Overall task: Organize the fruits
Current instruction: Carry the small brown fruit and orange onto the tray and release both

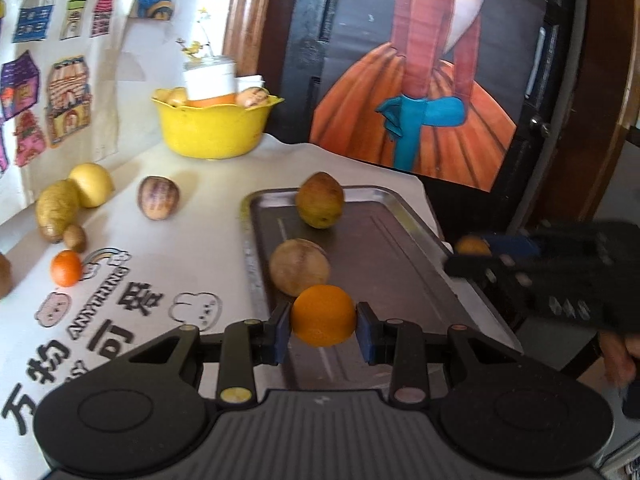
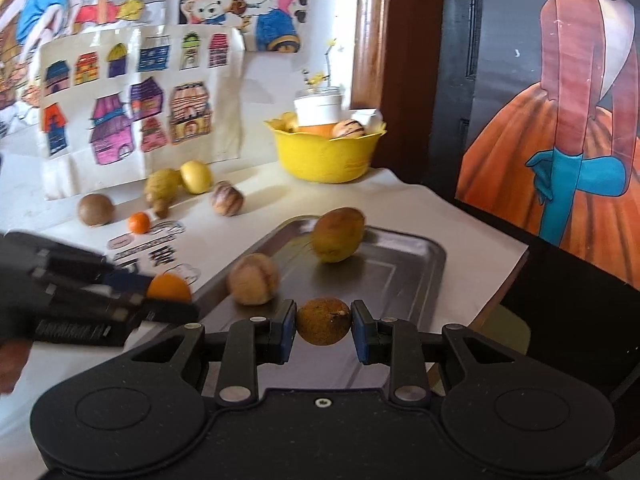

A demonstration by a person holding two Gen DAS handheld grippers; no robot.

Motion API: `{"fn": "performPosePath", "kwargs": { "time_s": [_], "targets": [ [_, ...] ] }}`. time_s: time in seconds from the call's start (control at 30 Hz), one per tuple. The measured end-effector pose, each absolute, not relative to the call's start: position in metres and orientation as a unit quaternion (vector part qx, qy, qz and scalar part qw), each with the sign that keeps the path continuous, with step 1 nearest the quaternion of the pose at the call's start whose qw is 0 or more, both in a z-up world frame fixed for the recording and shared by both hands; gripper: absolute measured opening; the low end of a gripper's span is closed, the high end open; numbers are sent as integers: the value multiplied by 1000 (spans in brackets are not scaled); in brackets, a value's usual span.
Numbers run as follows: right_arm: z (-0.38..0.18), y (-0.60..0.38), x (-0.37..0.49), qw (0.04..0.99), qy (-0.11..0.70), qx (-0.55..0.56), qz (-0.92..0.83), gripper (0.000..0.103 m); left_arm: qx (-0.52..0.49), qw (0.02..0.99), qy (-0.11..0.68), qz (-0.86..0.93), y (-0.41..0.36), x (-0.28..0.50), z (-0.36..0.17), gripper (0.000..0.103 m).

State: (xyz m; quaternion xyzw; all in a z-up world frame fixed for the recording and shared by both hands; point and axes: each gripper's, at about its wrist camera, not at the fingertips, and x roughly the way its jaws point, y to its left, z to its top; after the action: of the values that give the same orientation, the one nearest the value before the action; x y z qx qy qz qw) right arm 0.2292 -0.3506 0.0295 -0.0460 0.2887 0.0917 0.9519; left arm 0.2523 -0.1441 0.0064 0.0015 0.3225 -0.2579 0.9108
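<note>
Above the near end of a metal tray (image 1: 404, 200), the left gripper (image 1: 323, 316) is clamped on an orange (image 1: 323, 314) and the right gripper (image 2: 323, 322) on a brownish round fruit (image 2: 323, 320). Each load should be lowered onto bare tray, clear of the two fruits already there, before the jaws part.

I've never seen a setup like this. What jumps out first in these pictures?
Two black grippers each clamp a fruit over a metal tray: the left gripper holds a bright orange, the right gripper a brownish round fruit. Behind, a yellow bowl stands by colourful drawings.
</note>
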Motion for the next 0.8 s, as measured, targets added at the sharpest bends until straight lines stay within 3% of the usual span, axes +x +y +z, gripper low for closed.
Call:
{"fn": "performPosePath", "kwargs": {
  "time_s": [0.8],
  "targets": [
    [-17, -334, 329, 939, 331, -56, 81, 31, 23, 914, 325, -241, -169, 261, -23, 38]
  ]
}}
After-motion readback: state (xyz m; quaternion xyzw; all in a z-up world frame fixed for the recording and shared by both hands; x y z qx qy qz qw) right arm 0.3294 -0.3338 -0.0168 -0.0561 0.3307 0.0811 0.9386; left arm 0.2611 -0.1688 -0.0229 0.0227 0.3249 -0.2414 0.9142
